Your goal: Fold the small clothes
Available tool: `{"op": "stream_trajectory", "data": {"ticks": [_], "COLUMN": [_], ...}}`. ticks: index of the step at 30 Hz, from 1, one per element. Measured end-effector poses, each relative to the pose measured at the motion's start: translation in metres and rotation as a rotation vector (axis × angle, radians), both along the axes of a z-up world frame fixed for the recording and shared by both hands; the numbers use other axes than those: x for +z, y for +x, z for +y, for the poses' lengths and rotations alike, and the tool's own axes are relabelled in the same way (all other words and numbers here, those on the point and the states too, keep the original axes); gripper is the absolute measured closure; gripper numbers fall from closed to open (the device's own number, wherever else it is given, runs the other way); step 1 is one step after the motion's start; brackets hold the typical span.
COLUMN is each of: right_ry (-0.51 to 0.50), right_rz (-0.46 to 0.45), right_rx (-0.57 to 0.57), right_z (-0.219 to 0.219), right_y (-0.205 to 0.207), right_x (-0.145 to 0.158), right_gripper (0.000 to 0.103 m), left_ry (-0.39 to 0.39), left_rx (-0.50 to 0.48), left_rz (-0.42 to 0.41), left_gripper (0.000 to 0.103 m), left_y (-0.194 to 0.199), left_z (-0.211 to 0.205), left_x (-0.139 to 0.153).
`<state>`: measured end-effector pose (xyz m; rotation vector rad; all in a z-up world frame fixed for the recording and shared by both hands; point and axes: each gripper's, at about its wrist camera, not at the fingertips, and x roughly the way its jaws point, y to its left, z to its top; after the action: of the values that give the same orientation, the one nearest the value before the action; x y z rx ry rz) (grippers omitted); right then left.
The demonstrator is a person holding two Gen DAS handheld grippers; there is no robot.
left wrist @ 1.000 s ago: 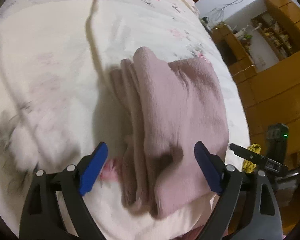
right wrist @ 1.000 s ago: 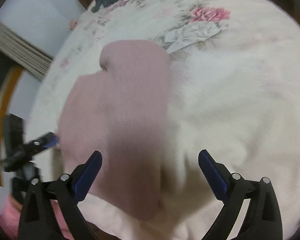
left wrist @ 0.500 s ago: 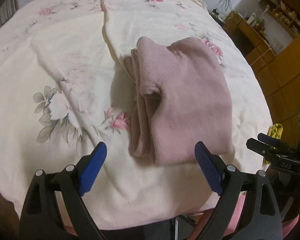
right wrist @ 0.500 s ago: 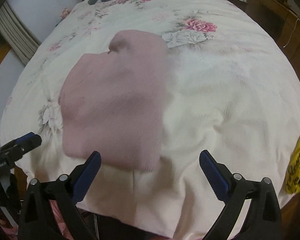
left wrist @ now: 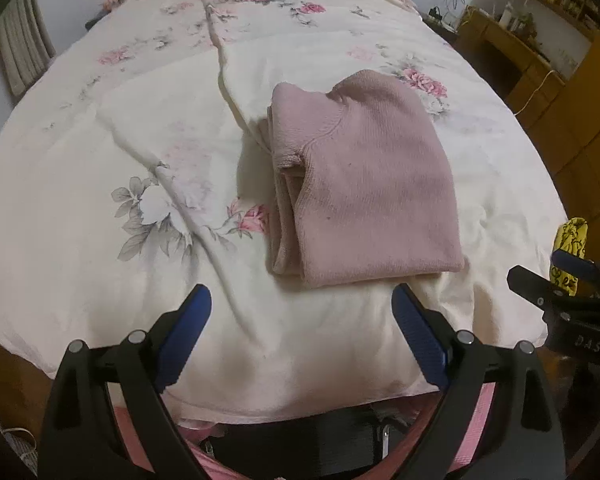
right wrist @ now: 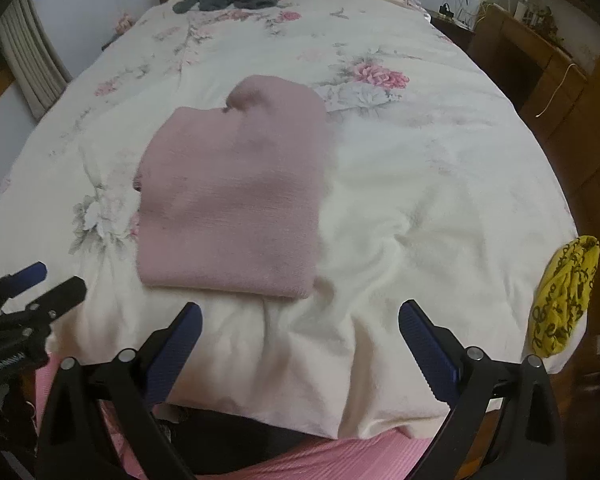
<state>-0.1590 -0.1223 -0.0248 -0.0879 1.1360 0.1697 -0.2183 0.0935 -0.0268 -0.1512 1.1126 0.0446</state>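
Both grippers have pulled back from the bed since a moment ago, and the folded dusty-pink knitted garment point(left wrist: 372, 184) now sits further out in front of them. The left gripper point(left wrist: 300, 320) hangs with jaws spread wide, empty, the garment just beyond and slightly right of its fingertips. The right gripper point(right wrist: 300, 328) is likewise wide open and empty, the garment ahead and left of centre. It lies flat on the cream floral bedspread point(left wrist: 140, 152), near the foot edge, long axis running away toward the headboard, neckline at the far end.
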Motion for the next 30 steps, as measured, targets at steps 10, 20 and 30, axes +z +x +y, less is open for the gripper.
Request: {"op": "stream_trajectory", "data": {"ticks": [10, 20, 30], "right_ry": [0.005, -0.045, -0.031], "right_rz": [-0.042, -0.096, -0.118], "right_rx": [-0.003, 0.006, -0.003], "right_z": [-0.001, 0.007, -0.001], "right_y": [-0.019, -0.035, -0.034], "right_x": [0.023, 0.045, 0.056], "right_gripper": [0.004, 0.004, 0.004], "left_ry": [0.068, 0.089, 0.103], "left_rx": [0.034, 0.048, 0.045], "left_rz": [-0.011, -0.054, -0.047], "left_gripper": [0.012, 0.012, 0.012], "left_y": [-0.013, -0.025, -0.028], "left_z": [-0.013, -0.023, -0.027], "left_x": [0.019, 0.034, 0.035]}}
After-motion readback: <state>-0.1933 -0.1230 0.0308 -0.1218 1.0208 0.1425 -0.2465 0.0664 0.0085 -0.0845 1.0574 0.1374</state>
